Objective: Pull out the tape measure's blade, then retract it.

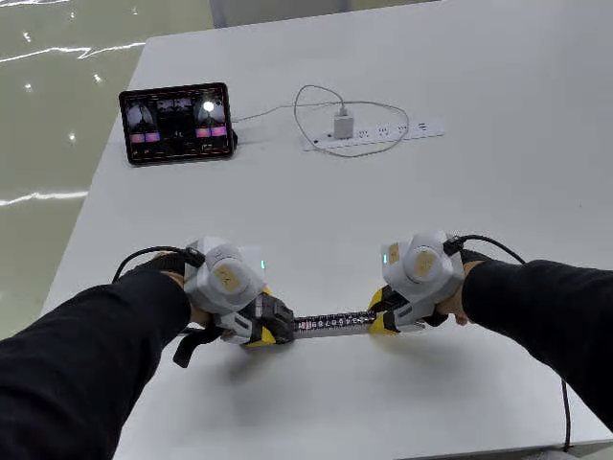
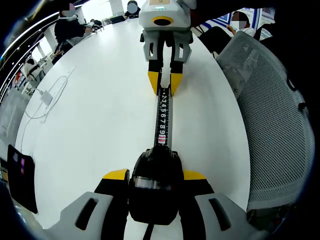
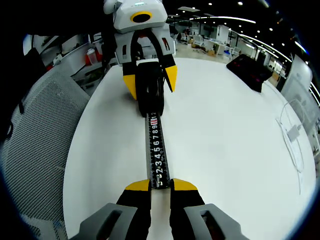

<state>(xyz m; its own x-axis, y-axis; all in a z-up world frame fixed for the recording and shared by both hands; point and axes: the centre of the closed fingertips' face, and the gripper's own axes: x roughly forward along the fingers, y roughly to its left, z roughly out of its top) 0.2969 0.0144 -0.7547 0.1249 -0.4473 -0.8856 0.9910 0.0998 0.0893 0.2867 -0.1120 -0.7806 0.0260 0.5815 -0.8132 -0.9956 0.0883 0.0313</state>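
Now left gripper clamps case; right gripper, blade.

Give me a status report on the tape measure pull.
Left gripper shut on tape measure case. Right gripper shut on blade, partly out. Tablet and power strip far back, clear of the path.

The tape measure's case looks glossy black plastic, its blade smooth, the table matt white.
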